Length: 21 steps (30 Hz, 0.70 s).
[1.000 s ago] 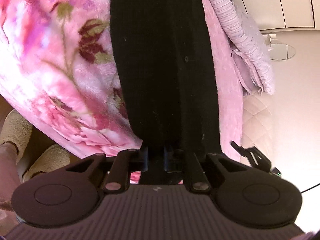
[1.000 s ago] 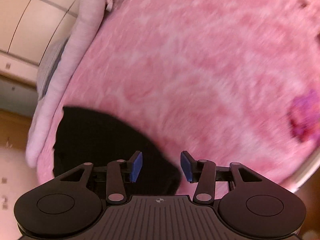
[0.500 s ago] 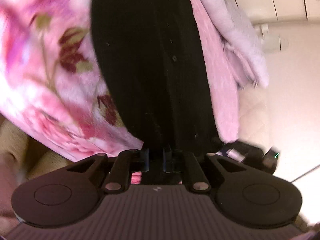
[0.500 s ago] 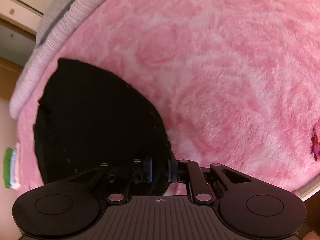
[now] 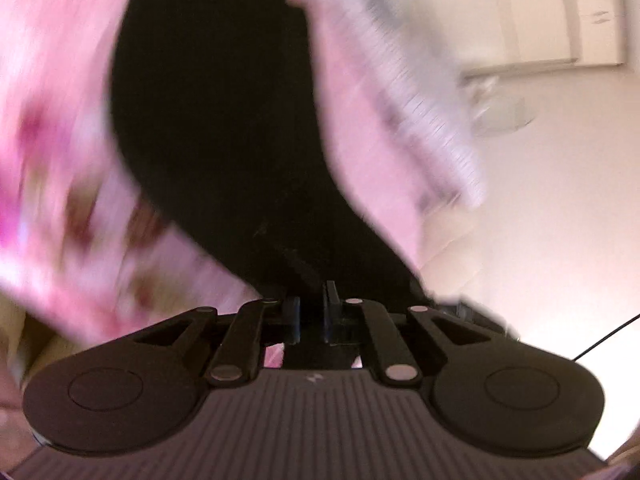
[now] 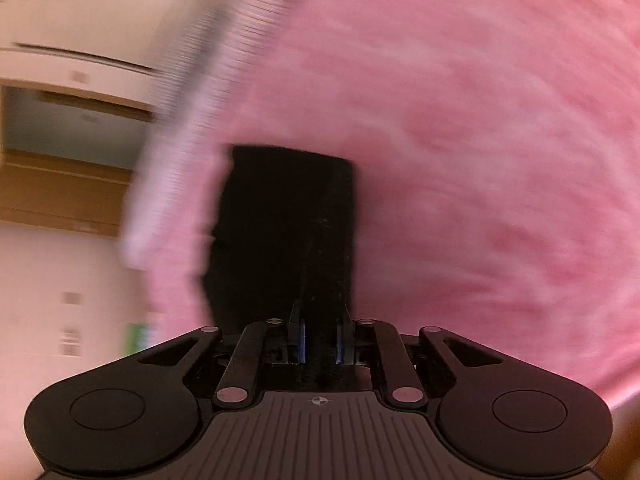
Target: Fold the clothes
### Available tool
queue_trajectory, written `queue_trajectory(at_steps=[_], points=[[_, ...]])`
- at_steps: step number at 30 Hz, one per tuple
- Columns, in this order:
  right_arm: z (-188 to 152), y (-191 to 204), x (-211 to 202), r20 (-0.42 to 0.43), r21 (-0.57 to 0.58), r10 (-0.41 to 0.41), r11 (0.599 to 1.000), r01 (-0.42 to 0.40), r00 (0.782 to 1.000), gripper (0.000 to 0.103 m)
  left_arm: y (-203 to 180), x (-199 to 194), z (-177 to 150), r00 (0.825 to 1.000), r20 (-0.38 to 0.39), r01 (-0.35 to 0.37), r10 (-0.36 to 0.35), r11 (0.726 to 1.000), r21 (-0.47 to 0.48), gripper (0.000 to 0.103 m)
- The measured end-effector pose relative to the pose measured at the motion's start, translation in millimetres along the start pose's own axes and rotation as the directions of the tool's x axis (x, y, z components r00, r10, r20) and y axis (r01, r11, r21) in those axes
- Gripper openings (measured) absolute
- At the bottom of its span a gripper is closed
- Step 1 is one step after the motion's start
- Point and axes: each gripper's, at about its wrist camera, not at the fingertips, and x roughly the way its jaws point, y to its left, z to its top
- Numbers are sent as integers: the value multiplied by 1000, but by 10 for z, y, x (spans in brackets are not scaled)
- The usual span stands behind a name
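Observation:
A black knit garment (image 5: 224,128) lies on a pink floral blanket (image 5: 52,128). My left gripper (image 5: 311,312) is shut on the near edge of the garment, which stretches away from the jaws. In the right wrist view the same black garment (image 6: 288,220) hangs as a narrow strip over the pink blanket (image 6: 460,140). My right gripper (image 6: 320,340) is shut on its near end. Both views are blurred by motion.
A striped lilac quilt (image 5: 420,92) lies along the blanket's far edge and also shows in the right wrist view (image 6: 208,92). Pale floor and white cabinet fronts (image 5: 540,32) are beyond the bed. A wooden shelf and wall (image 6: 60,160) are at the left.
My right gripper closed on the garment's edge and lifted it. Both grippers have since swung with the cloth, and the garment now looks narrower and bunched.

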Motion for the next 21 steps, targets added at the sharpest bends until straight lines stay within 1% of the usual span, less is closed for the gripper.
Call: queue_trajectory(at_steps=[1, 3, 5, 6, 8, 10, 13, 14, 15, 16, 17, 18, 19, 21], points=[[49, 237, -80, 17, -23, 60, 998, -60, 998, 11, -187, -140, 186, 998, 56, 13, -15, 999, 34, 6], [122, 674, -251, 45, -69, 165, 984, -162, 985, 11, -614, -439, 593, 985, 161, 36, -56, 991, 128, 6], [192, 1148, -421, 68, -132, 277, 955, -267, 958, 11, -1062, -737, 891, 966, 234, 55, -109, 972, 227, 6], [221, 1402, -505, 73, -177, 331, 933, -315, 941, 11, -1286, -885, 1034, 954, 267, 62, -138, 959, 276, 6], [245, 1881, -655, 74, -261, 421, 883, -390, 904, 11, -1727, -1190, 1271, 925, 319, 80, -205, 928, 364, 6], [256, 2343, -780, 78, -338, 511, 821, -460, 856, 11, -2105, -1461, 1490, 892, 353, 111, -282, 895, 433, 6], [257, 2958, -949, 91, -435, 631, 721, -539, 770, 11, -2482, -1746, 1857, 841, 371, 176, -395, 847, 501, 6], [252, 3146, -983, 96, -461, 660, 693, -555, 745, 11, -2523, -1827, 1938, 830, 367, 200, -420, 838, 507, 6], [246, 3301, -988, 102, -479, 677, 676, -561, 729, 11, -2549, -1909, 2008, 820, 362, 224, -443, 831, 510, 6], [247, 3470, -973, 115, -497, 686, 666, -556, 719, 11, -2565, -1897, 2172, 823, 352, 234, -445, 832, 503, 6], [257, 3603, -936, 133, -508, 683, 669, -543, 718, 11, -2580, -1865, 2357, 830, 341, 242, -442, 835, 494, 6], [281, 3722, -871, 155, -511, 670, 683, -522, 726, 11, -2594, -1832, 2542, 835, 330, 249, -439, 838, 485, 6], [322, 3821, -765, 183, -500, 643, 712, -493, 744, 11, -2608, -1800, 2726, 841, 319, 256, -437, 841, 476, 6], [412, 4004, -531, 239, -465, 576, 775, -428, 782, 11, -2538, -1559, 3098, 871, 285, 251, -401, 861, 442, 6]])
